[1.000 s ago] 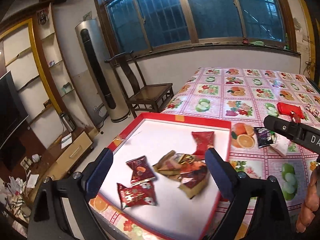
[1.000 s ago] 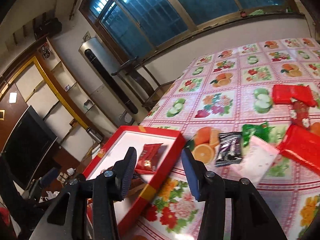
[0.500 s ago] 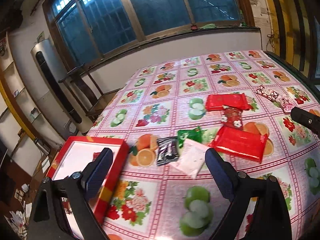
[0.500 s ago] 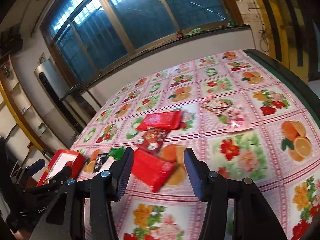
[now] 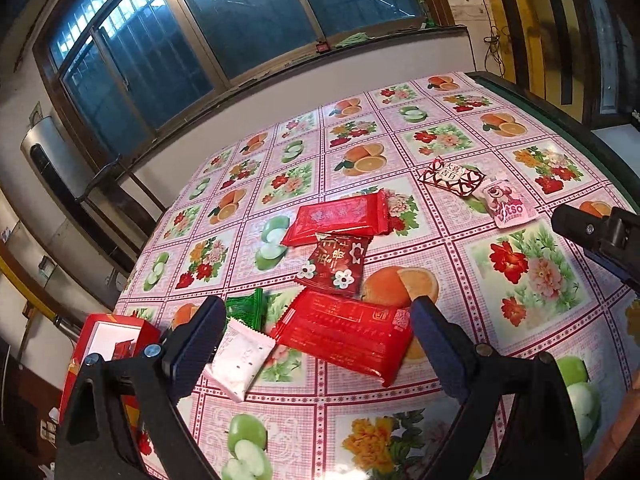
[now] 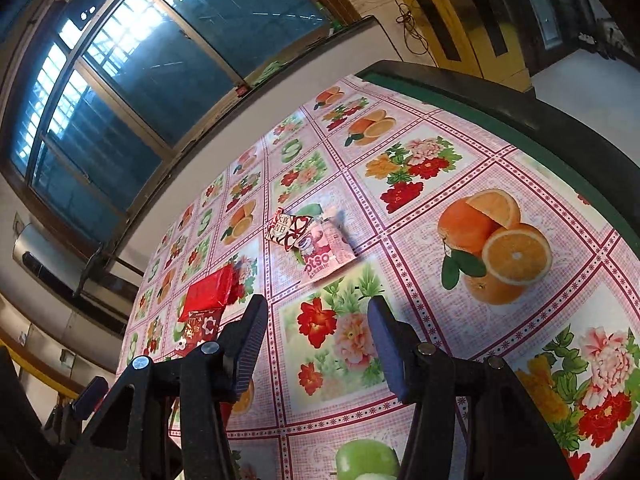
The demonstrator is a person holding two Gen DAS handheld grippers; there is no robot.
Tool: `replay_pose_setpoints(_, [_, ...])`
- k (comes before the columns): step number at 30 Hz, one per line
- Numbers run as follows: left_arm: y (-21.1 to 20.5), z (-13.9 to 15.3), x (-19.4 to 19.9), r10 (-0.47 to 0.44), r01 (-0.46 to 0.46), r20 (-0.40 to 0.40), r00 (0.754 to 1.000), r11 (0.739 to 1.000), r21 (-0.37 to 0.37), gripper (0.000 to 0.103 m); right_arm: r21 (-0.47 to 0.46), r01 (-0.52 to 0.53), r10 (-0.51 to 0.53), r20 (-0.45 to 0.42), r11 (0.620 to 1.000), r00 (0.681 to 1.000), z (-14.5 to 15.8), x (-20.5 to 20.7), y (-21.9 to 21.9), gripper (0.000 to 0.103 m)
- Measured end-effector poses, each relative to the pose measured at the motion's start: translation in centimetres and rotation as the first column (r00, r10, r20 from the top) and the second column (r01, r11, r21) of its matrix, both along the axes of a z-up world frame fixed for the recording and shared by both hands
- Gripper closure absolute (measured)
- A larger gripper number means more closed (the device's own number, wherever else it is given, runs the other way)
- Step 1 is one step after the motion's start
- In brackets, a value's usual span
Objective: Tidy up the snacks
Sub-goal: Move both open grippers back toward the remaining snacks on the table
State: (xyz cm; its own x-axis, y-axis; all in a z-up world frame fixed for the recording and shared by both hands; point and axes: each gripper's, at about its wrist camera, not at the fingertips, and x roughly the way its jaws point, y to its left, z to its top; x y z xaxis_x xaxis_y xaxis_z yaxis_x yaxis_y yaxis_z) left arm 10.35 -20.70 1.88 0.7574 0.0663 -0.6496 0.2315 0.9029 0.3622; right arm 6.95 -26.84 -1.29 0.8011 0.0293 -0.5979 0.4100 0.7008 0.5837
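My left gripper is open and empty above a large red snack packet on the fruit-print tablecloth. Beside it lie a white packet, a green packet, a small red flowered packet and another long red packet. A pink packet and a red-and-white heart packet lie farther right. My right gripper is open and empty, a short way in front of the pink packet and the heart packet. The red tray is at the left edge.
The table's dark green edge runs along the right side. The right gripper's finger reaches in at the right of the left wrist view. A window and a wall stand behind the table; a tall air conditioner stands at the left.
Both grippers have swung right, away from the red tray. The left one now faces the loose packets on the cloth. The right one now faces the pink and heart packets.
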Motion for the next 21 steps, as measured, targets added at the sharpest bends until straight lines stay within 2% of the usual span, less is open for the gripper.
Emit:
replay_pose_setpoints(6, [-0.7,-0.6,0.5,0.008,-0.007,-0.021,1.0,1.0,0.001,0.01,0.023,0.011,-0.011,-0.001,1.0,1.0,-0.3,0.5,-0.3,0.047])
replay_pose_setpoints(10, [-1.3,-0.8,1.4,0.013,-0.013,-0.02,1.0,1.0,0.019,0.01,-0.018,0.025,-0.025,0.012,1.0,1.0,0.1,0.5,-0.5,0.047])
replay_pose_setpoints(12, [-1.6,-0.4,1.7,0.012,-0.012,-0.007,1.0,1.0,0.028,0.01,-0.027,0.048,-0.048,-0.001,0.998,0.999,0.0,0.3,-1.1,0.047])
replay_pose_setpoints(16, [-0.9,0.8,1.9,0.016,-0.017,0.041,0.999,1.0,0.018,0.01,0.028,0.078,-0.078,-0.009,0.997,0.997,-0.6,-0.4,-2.2,0.047])
replay_pose_setpoints(21, [1.0,0.9,2.9,0.039,-0.039,0.051,0.998,0.999,0.003,0.01,-0.052,0.05,-0.051,-0.011,0.997,0.999,0.2,-0.2,-1.1,0.047])
